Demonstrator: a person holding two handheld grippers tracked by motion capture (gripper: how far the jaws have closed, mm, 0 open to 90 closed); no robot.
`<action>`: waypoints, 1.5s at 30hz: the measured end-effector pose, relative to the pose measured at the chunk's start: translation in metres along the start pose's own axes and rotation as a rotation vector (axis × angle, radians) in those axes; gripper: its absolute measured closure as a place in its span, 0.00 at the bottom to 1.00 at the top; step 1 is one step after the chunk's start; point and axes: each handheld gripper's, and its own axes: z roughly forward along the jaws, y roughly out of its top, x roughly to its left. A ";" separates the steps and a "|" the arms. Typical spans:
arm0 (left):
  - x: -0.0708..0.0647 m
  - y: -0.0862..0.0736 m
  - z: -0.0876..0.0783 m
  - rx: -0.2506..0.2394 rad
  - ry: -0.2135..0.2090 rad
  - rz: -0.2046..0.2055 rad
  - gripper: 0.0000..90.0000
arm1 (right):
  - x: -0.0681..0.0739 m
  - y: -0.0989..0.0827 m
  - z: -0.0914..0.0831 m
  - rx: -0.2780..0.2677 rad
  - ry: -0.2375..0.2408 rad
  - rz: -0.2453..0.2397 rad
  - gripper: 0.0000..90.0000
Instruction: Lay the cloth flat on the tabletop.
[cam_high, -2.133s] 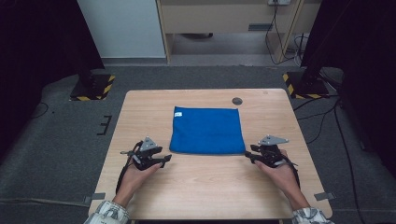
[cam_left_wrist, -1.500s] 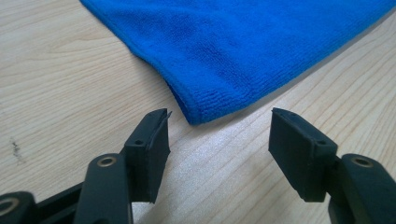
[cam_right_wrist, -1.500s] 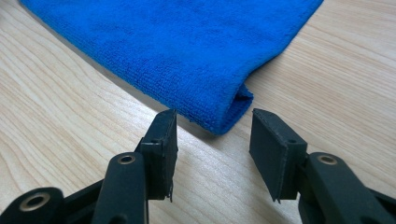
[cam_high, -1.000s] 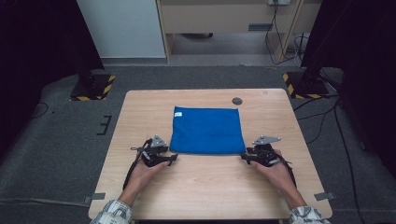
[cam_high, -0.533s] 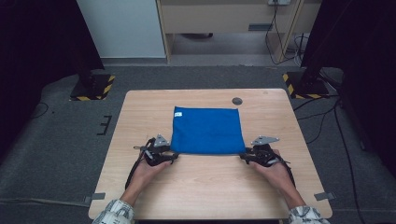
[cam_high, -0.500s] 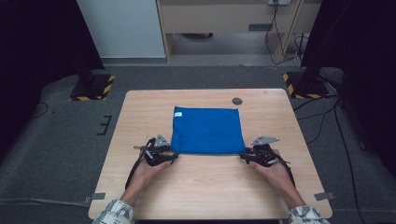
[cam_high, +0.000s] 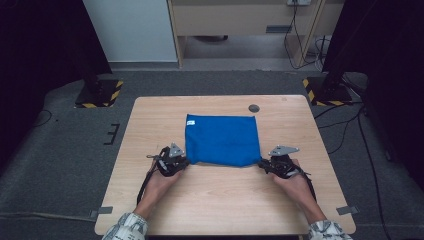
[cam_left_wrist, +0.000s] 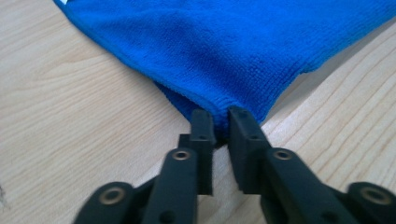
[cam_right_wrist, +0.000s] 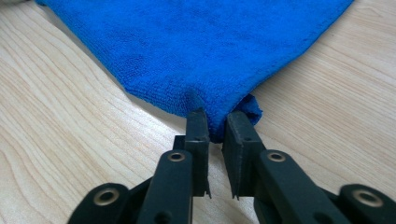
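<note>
- I have my left gripper (cam_high: 181, 161) on the near left corner of the blue cloth (cam_high: 222, 139), and its jaws have just been closing; in the left gripper view the corner of the cloth (cam_left_wrist: 233, 51) sits pinched between the two black jaws of that gripper (cam_left_wrist: 219, 116).
- My right gripper (cam_high: 266, 164) is at the near right corner, and its jaws have likewise just been closing; in the right gripper view that gripper (cam_right_wrist: 215, 119) bites the bunched tip of the cloth (cam_right_wrist: 205, 51), narrow with fabric between.
- So the grasp looks done on both near corners. What I judge is left: lifting those corners and carrying them toward the far edge to fold the cloth, or spreading it, then letting go. The cloth lies flat on the table (cam_high: 150, 130), nothing lifted yet.
- Taking the small dark grommet (cam_high: 254, 108) in the tabletop as landmark: the cloth lies just nearer me than it, its far right corner close to the grommet but apart from it.
- The cloth is nearly square, slightly wider than deep, so its long axis runs left to right across the table, with its edges square to the table's edges.
- A small white tag (cam_high: 190, 122) marks its far left corner, well left of the grommet.
- It seems already doubled: I see a second layer under the corner in the left gripper view.
</note>
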 end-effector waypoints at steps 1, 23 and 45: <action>-0.002 0.001 0.000 0.004 0.004 0.012 0.93 | 0.000 0.000 -0.001 0.000 0.002 0.001 0.93; -0.009 -0.004 -0.040 -0.030 -0.077 -0.018 0.98 | 0.015 0.002 -0.032 -0.040 0.058 -0.023 0.98; 0.055 0.061 0.028 0.116 -0.009 -0.142 0.97 | -0.051 0.061 0.035 0.101 -0.001 0.133 0.97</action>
